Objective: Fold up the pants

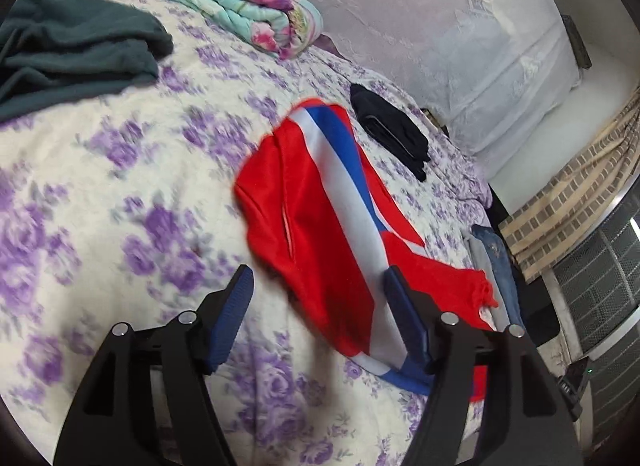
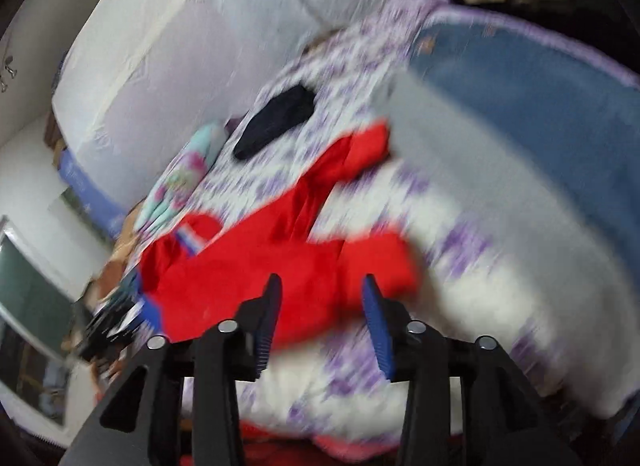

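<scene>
Red pants (image 1: 320, 225) with a white and blue side stripe lie loosely spread on the floral bedspread (image 1: 120, 193). My left gripper (image 1: 318, 276) is open above the pants' near end, its right finger (image 1: 404, 306) over the stripe. In the blurred right wrist view the red pants (image 2: 260, 266) lie bunched ahead. My right gripper (image 2: 322, 286) is open just above the red cloth, holding nothing.
A dark green garment (image 1: 76, 53) lies at the far left, a folded floral blanket (image 1: 232, 1) at the back, a folded black garment (image 1: 392, 129) beyond the pants. Folded jeans (image 1: 496, 266) lie at the bed's right edge; they show in the right wrist view (image 2: 520, 105).
</scene>
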`<move>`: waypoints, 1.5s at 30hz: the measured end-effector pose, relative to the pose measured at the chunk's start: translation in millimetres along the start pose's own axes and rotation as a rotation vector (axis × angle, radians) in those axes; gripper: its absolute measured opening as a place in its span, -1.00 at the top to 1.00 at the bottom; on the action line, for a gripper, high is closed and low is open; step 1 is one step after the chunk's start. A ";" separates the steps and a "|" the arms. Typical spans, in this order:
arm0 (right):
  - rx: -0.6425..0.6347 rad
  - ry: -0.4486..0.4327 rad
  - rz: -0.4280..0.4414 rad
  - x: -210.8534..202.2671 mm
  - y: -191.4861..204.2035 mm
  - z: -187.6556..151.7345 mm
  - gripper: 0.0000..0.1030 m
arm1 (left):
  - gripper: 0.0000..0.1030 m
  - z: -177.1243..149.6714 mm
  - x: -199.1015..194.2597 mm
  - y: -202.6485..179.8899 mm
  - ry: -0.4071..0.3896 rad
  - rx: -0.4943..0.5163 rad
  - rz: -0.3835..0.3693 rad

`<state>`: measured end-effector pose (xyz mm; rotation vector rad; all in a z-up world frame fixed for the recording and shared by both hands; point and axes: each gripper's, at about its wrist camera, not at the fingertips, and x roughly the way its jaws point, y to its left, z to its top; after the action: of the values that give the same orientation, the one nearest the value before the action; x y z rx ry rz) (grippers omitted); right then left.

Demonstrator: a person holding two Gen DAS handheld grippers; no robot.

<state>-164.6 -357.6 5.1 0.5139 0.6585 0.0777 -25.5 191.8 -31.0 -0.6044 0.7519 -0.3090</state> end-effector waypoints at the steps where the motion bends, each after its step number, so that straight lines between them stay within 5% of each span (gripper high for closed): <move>1: 0.018 -0.012 0.013 3.4 -2.8 10.8 0.17 | -0.30 3.5 -2.0 -1.5 -0.014 0.011 0.026; 5: 0.177 0.041 0.112 52.4 -20.5 45.8 0.15 | -0.55 32.3 -10.9 -8.6 -0.107 0.067 0.133; 9: 0.316 0.181 0.142 130.9 -29.7 62.2 0.00 | -0.56 78.9 3.9 -8.3 -0.084 0.067 0.128; 17: 0.419 0.240 0.152 201.6 -31.1 85.2 -0.06 | -0.57 150.2 101.1 -30.7 0.113 0.159 0.211; 21: 0.386 0.240 0.144 203.4 -28.1 89.3 0.00 | -0.58 160.3 157.4 -43.4 0.227 0.238 0.281; 26: 0.338 0.230 0.130 204.1 -27.2 90.9 0.15 | -0.63 169.2 198.0 -58.7 0.380 0.219 0.175; 31: 0.328 0.220 0.132 206.0 -28.8 92.3 0.21 | -0.59 153.0 229.3 -77.1 0.473 0.340 0.242; 34: 0.323 0.218 0.132 207.8 -28.5 93.8 0.48 | 0.04 145.2 230.1 -73.0 0.448 0.348 0.239; 37: 0.311 0.201 0.130 205.2 -25.7 97.1 0.70 | 0.27 143.2 222.7 -69.4 0.394 0.340 0.212; 41: 0.226 0.104 0.130 176.9 -7.3 119.4 0.80 | 0.33 151.7 190.9 -81.7 0.258 0.361 0.203; 45: 0.174 -0.018 0.167 134.0 4.2 148.6 0.81 | 0.33 181.8 138.2 -81.0 0.061 0.228 0.167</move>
<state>31.6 -387.5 31.1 0.7363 0.6067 0.1734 196.8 136.0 47.6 -0.3157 0.8076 -0.2549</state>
